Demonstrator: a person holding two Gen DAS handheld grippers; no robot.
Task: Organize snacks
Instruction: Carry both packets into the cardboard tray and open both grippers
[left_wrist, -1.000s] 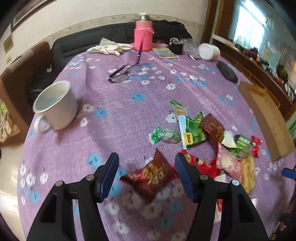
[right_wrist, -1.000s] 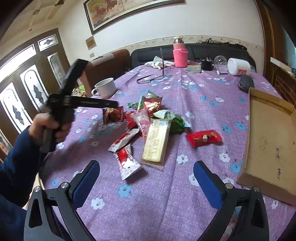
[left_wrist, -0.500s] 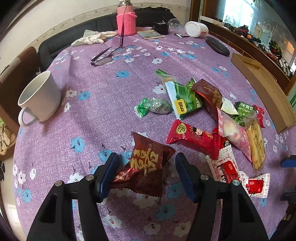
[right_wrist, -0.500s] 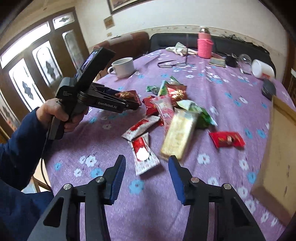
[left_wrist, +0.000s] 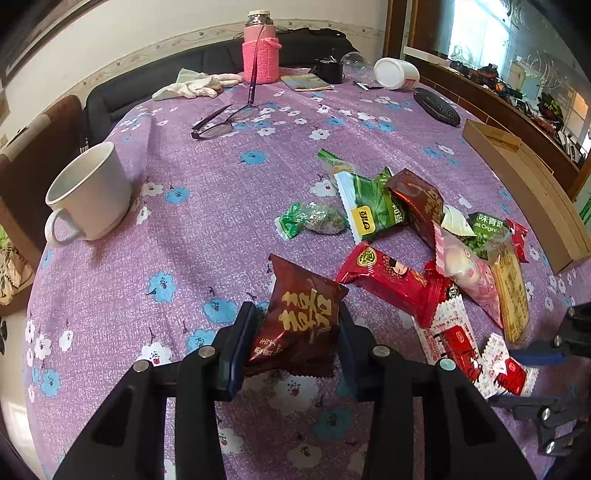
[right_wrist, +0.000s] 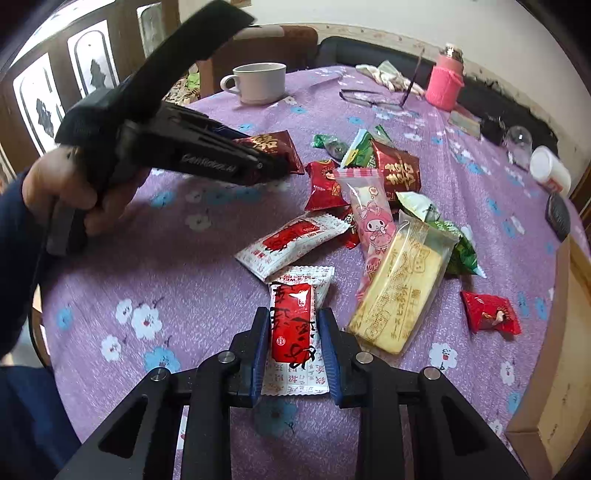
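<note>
While both grippers are closing on snacks, the pile is lying beside the cardboard tray (left_wrist: 532, 195).

Left gripper (left_wrist: 295, 339) is pinching the dark red packet (left_wrist: 303, 317), its jaws having just been closing; right gripper (right_wrist: 291, 347) is likewise squeezing the red-and-white packet (right_wrist: 295, 321) (farther from the tray than the yellow biscuit pack (right_wrist: 399, 288)) on the purple cloth (right_wrist: 184, 266).
</note>
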